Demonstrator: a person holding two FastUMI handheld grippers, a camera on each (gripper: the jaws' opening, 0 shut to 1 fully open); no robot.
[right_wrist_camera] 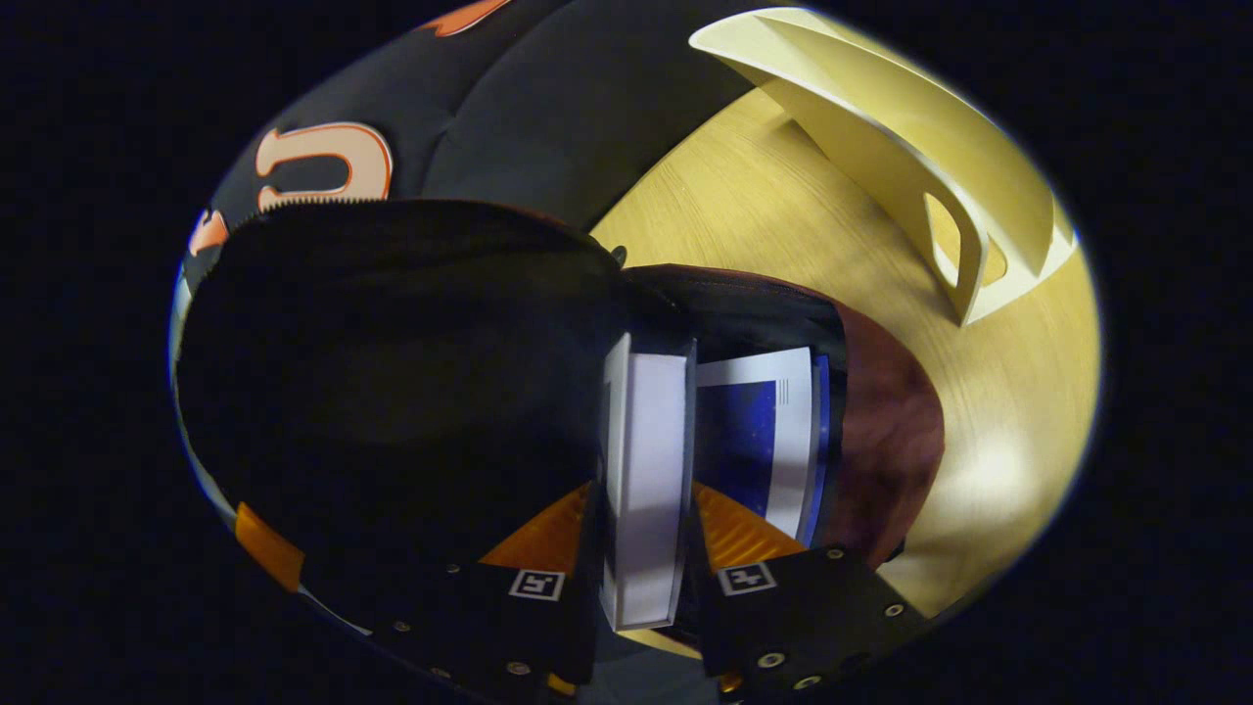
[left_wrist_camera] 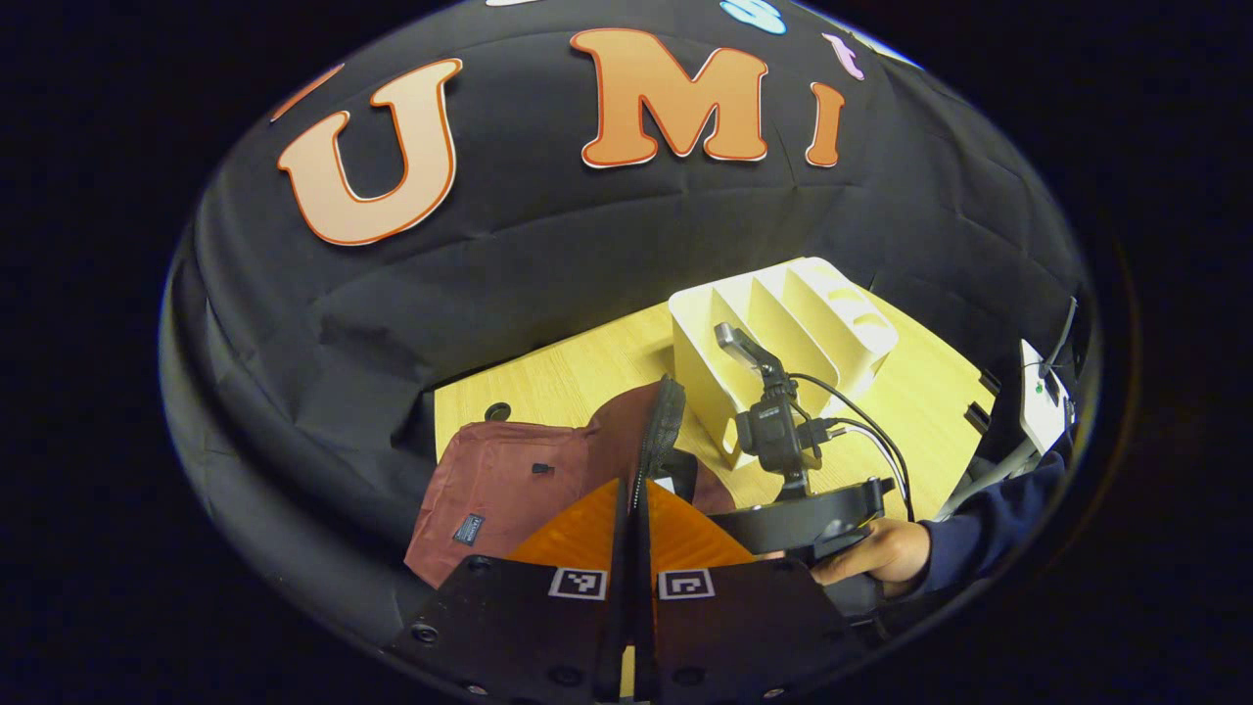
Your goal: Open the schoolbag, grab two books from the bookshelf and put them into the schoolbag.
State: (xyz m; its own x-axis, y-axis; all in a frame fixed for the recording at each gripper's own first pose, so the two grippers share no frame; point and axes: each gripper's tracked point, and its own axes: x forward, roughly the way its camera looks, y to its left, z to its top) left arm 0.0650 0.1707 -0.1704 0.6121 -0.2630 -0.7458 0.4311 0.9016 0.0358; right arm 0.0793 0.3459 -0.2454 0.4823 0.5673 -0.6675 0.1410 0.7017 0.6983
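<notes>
Right gripper view: book [right_wrist_camera: 646, 480] clamped edge-on, seemingly pointing into schoolbag [right_wrist_camera: 886, 441].

Small dark sewn label [left_wrist_camera: 469, 529] on the maroon fabric schoolbag [left_wrist_camera: 499, 490]: lettering present, too small to read. Square black-and-white coded markers [left_wrist_camera: 578, 584] on the left gripper's dark body, and likewise [right_wrist_camera: 536, 585] on the right gripper's body: patterns only, no letters. Blue-and-white book cover [right_wrist_camera: 759, 441] inside the schoolbag: faint lines, illegible.
</notes>
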